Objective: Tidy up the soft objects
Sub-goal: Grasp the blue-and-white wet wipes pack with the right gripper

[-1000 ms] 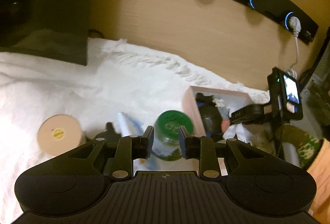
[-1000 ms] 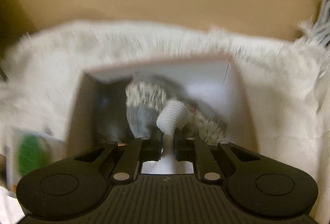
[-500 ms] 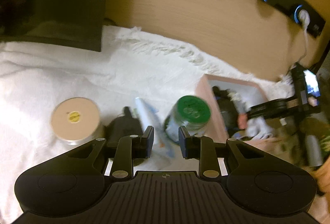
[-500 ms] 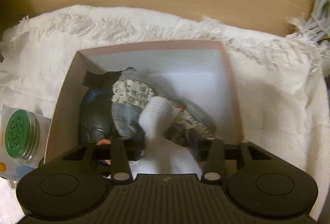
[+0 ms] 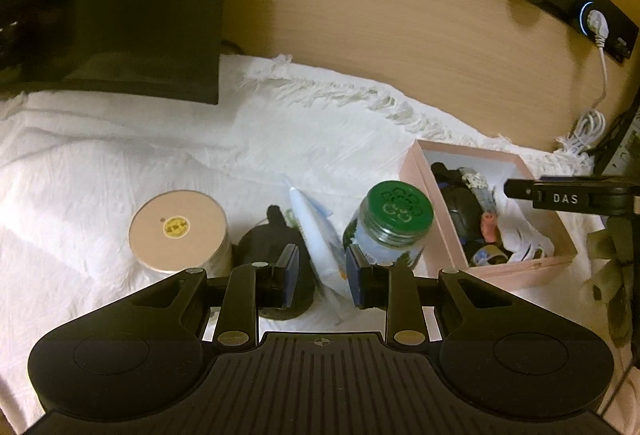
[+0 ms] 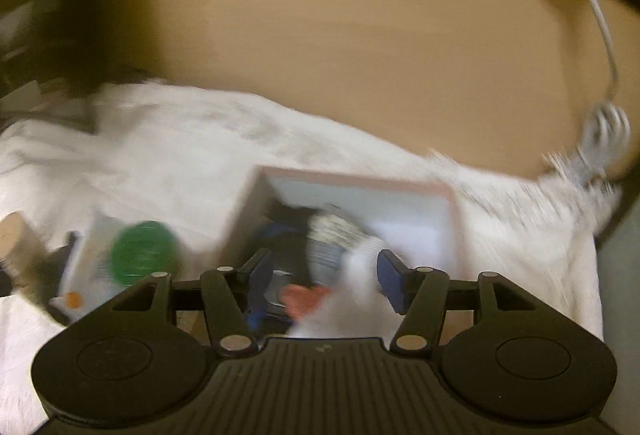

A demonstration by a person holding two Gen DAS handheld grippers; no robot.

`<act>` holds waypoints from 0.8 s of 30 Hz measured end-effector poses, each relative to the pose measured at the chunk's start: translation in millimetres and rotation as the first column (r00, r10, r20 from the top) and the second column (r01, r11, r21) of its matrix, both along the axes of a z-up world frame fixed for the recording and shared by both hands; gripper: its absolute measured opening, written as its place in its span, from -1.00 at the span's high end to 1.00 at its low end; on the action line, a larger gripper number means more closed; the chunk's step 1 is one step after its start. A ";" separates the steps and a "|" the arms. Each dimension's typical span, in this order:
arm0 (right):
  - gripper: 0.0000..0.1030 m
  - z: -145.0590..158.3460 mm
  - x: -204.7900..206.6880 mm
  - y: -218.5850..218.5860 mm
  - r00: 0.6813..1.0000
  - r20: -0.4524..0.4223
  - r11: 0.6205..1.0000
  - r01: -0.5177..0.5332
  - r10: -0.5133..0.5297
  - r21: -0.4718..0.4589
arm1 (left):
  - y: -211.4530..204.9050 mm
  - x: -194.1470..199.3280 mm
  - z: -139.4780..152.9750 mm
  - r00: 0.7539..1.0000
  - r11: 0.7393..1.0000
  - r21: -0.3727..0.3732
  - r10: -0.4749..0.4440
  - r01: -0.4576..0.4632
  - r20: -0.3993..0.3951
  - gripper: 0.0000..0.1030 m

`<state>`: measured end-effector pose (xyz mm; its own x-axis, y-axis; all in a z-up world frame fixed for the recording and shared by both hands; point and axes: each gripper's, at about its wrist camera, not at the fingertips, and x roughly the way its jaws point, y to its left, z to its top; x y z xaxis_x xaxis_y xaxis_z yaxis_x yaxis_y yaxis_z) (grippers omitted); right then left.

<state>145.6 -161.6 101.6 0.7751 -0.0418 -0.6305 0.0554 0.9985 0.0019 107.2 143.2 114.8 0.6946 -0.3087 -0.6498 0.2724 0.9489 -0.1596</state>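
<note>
A pink box (image 5: 416,187) on the white cloth holds several soft things: a dark pouch (image 5: 464,207), a patterned grey sock (image 6: 332,239) and a white sock (image 6: 352,295). My right gripper (image 6: 324,271) hangs above the box's near edge. Its jaws are opening, and the white sock lies loose below them, untouched by the pads. My left gripper (image 5: 321,259) hovers with a narrow gap and holds nothing. Beneath it lie a white tube (image 5: 316,231) and a black soft thing (image 5: 268,239).
A green-lidded jar (image 5: 400,211) stands just left of the box, and a round tan tin (image 5: 178,231) sits farther left. A dark block (image 5: 120,15) lies at the back left against the wooden wall. A white cable (image 6: 600,27) hangs at the right.
The right gripper let go of the white sock, opened, and pulled back and up from the box. The left gripper shifted a little towards the tube and the black thing.
</note>
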 end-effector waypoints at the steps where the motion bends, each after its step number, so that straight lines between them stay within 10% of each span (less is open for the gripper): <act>1: -0.14 2.8 -3.6 11.5 0.999 0.024 0.999 -0.034 0.034 -0.011 | 3.1 -0.2 -0.9 1.000 1.000 -0.005 0.004 -0.004 -0.004 0.43; 13: -0.16 -26.2 -12.5 138.0 0.904 -0.027 0.900 -0.427 0.427 -0.086 | 81.0 -7.9 -32.0 0.980 0.967 -0.179 0.163 -0.181 -0.110 0.44; 24: -0.16 -31.5 -20.7 141.7 0.904 -0.023 0.896 -0.426 0.426 -0.130 | 28.4 16.9 -55.1 0.992 0.972 -0.202 0.109 -0.120 -0.064 0.43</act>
